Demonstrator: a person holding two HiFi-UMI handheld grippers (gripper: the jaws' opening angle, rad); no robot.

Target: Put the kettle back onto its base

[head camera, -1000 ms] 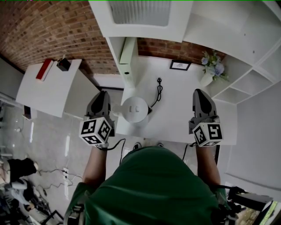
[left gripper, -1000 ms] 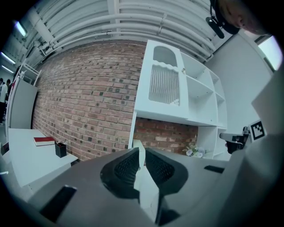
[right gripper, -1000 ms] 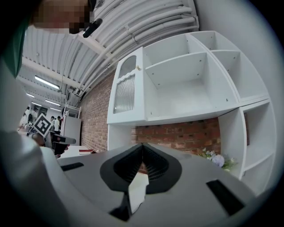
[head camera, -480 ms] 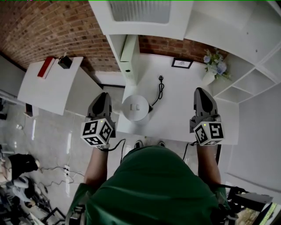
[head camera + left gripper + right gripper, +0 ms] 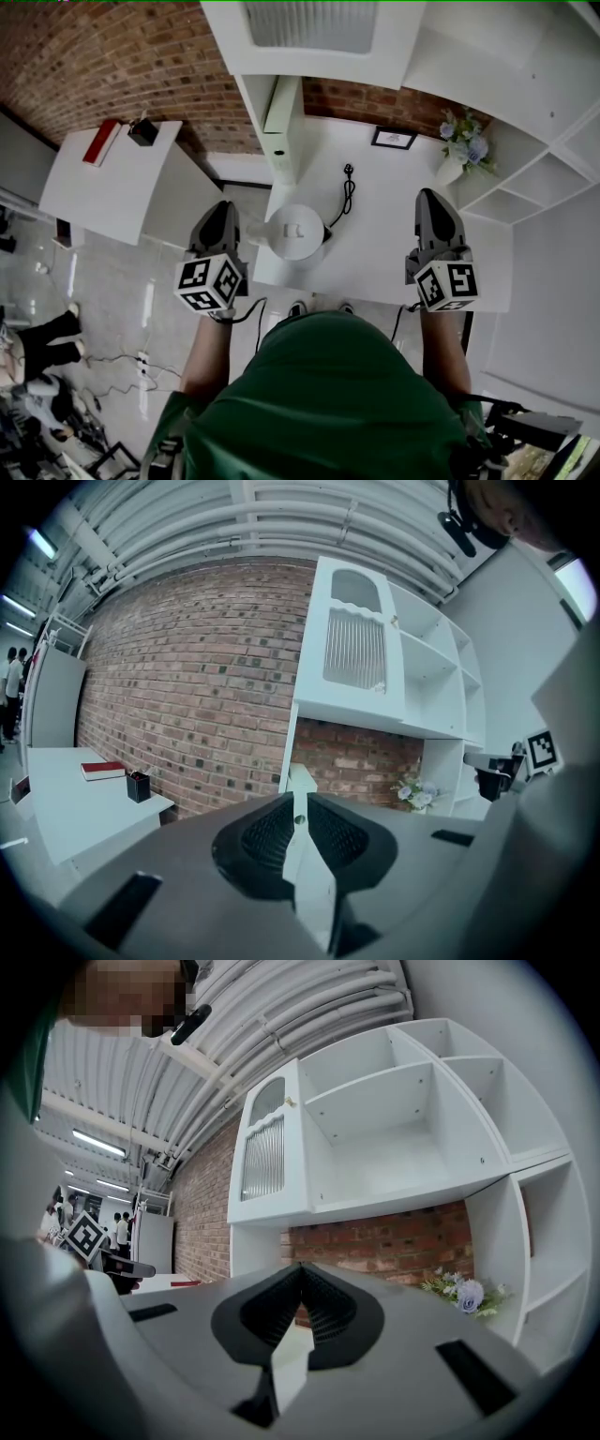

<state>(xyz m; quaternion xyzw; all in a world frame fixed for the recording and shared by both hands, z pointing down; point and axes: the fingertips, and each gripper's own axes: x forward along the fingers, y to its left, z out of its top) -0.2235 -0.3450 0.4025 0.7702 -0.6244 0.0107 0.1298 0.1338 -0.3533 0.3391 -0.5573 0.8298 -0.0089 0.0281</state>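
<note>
from where i stand the job looks done, or as good as done. the white kettle [image 5: 295, 232] stands upright on the white table [image 5: 384, 225], and the black cord [image 5: 345, 197] runs across the tabletop right up to its foot. that makes me think it sits on its base. the base itself is hidden under the kettle's body, so i can't check that it is seated square. neither tool has hold of the kettle. as far as i can judge, all that is left is to confirm the seating and stay clear.

the left gripper [image 5: 221, 208] is held out over the near left corner of the table, pointing forward and only a touch downward. its fingers [image 5: 267, 834] are pressed together with nothing between them. only a sliver of the white cabinet beyond shows along the seam. the kettle is just beside those fingertips, a little ahead and to their right, near but apart.

the right gripper [image 5: 430, 197] is held level over the near right part of the table. its fingers [image 5: 323, 1312] meet at the tips too, and it carries nothing. the kettle is well off to the left of these fingertips, with bare tabletop between. a small pot of flowers [image 5: 466, 148] stands ahead of them and slightly to their right, by the back wall.
</note>
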